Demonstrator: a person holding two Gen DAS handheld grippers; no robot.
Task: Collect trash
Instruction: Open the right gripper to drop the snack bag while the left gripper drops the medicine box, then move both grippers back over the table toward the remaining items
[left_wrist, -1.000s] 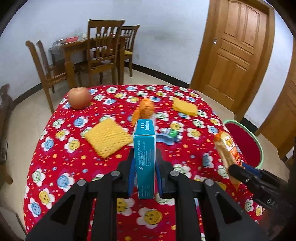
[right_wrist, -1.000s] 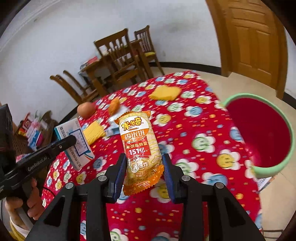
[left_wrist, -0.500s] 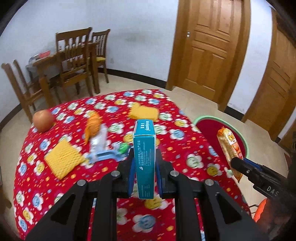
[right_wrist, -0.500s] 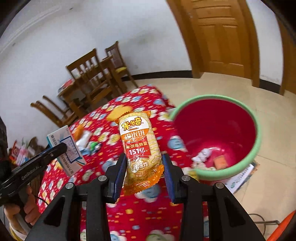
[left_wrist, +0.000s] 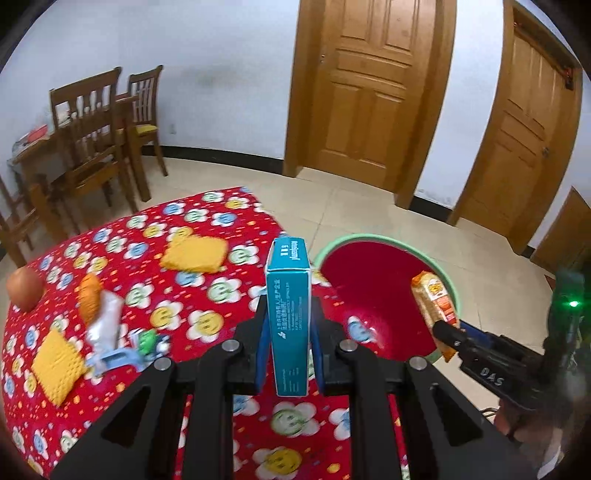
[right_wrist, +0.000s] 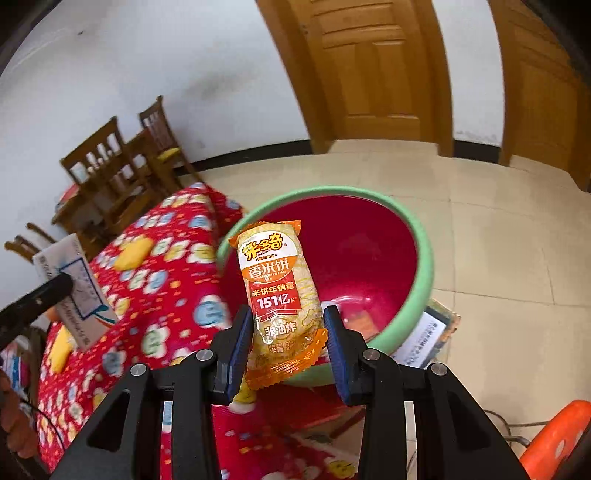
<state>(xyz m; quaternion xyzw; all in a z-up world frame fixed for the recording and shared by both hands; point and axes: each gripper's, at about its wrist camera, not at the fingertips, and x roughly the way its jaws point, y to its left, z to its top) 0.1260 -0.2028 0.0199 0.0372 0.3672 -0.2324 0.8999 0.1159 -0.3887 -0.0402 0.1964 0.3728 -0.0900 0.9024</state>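
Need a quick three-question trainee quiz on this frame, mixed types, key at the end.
1. True or false: the left gripper is shut on a teal box.
2. What does the right gripper have between its jaws? A) an apple B) a snack packet C) a sponge
3. Fill in: the bin with the green rim is ____ inside.

Key: 1 true. 2 B, the snack packet, jaws just opening, packet not yet dropped. 3 red.

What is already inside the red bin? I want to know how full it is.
The bin looks mostly empty: an orange scrap and something pale lie at the bottom. The snack packet hides part of the floor.
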